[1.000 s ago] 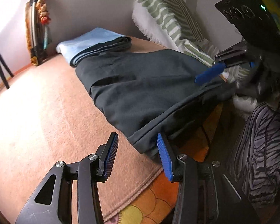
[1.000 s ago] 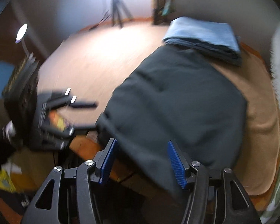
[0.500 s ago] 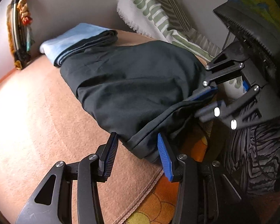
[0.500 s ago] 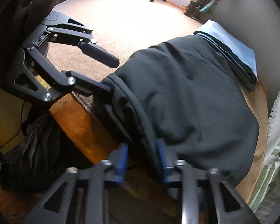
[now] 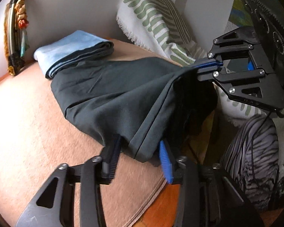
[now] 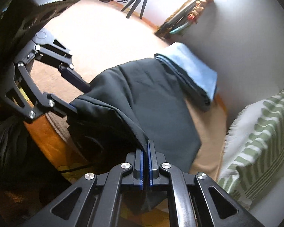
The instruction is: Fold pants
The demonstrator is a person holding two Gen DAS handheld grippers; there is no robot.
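Left wrist view, left to right: bundle of orange-brown fabric and straps [image 5: 15, 36] leaning on the grey wall [image 5: 70, 5] at the far left corner. Folded light-blue cloth with dark underside [image 5: 73, 51] sits at the far edge of the salmon-pink blanket-covered bed [image 5: 28, 132]. Dark charcoal pants [image 5: 111, 94] lie across the bed's near right part, the far end touching the blue cloth, the near hem hanging over the bed's near edge. Left gripper [image 5: 140, 155], black frame with blue ribbed pads: jaws apart, straddling the near hem corner, fabric between the pads but not pinched. Right gripper [image 5: 210, 67]: pads pressed together on the pants' upper right edge, that corner lifted off the bed. Behind it, a white pillow with green stripes and fringed edge [image 5: 151, 19] against the wall. Grey zebra-pattern fabric [image 5: 255, 151] low at the right. Embossed lettering on the right gripper's frame, too small to read.

Right wrist view, left to right: left gripper [image 6: 79, 98] with jaws spread at the pants' [image 6: 151, 98] left edge. Orange patterned sheet [image 6: 41, 132] shows under the blanket edge. Black tripod [image 6: 138, 1] on the far floor, bright glare around it. Right gripper [image 6: 145, 162] clamped on a pants fold. Blue cloth [image 6: 193, 70], fabric bundle [image 6: 183, 19], striped pillow [image 6: 259, 141] at right.
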